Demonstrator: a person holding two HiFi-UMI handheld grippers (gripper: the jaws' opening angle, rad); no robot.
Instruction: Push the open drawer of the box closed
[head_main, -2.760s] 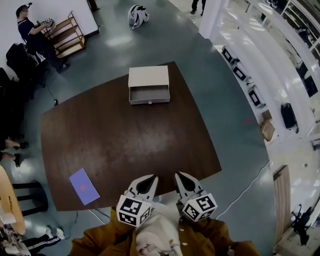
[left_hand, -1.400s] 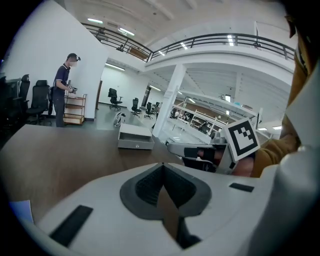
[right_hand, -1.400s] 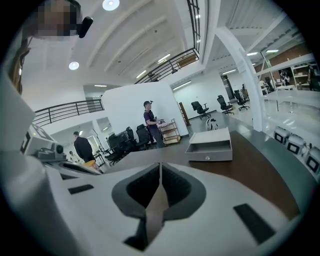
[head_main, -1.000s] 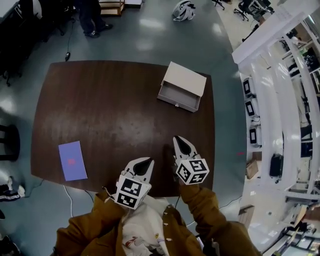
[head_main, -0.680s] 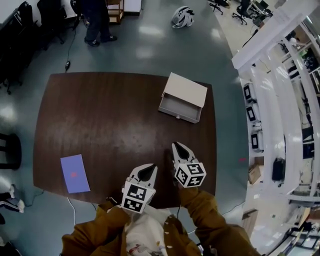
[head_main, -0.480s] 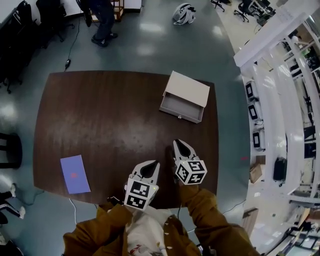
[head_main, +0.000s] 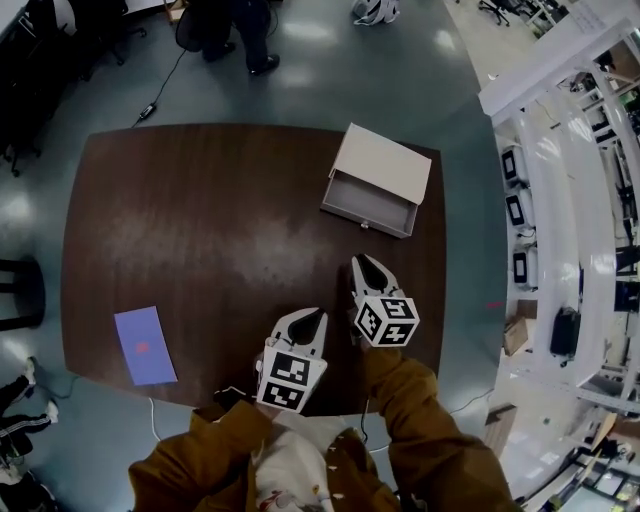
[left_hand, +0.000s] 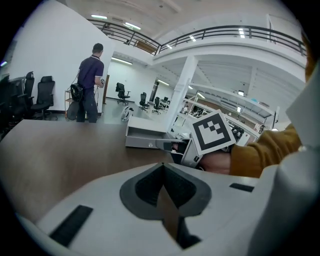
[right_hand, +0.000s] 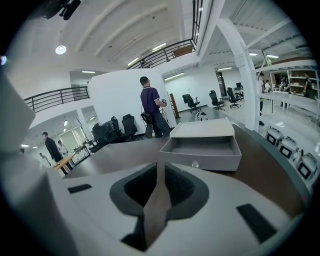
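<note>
A pale cardboard box sits at the far right of the dark wooden table, its grey drawer pulled out toward me. The drawer is empty, and a small knob is on its front. My right gripper points at the drawer front from a short way off. Its jaws have just been opening and show a narrow slit with nothing between them. My left gripper hangs lower left near the table's front edge, tips together and empty.
A purple card lies at the table's near left corner. A person stands on the floor beyond the far edge. White shelving runs along the right, past the table's right edge by the box.
Both grippers have moved forward over the table, the right one closer to the drawer. The person beyond the table has walked to the right.
</note>
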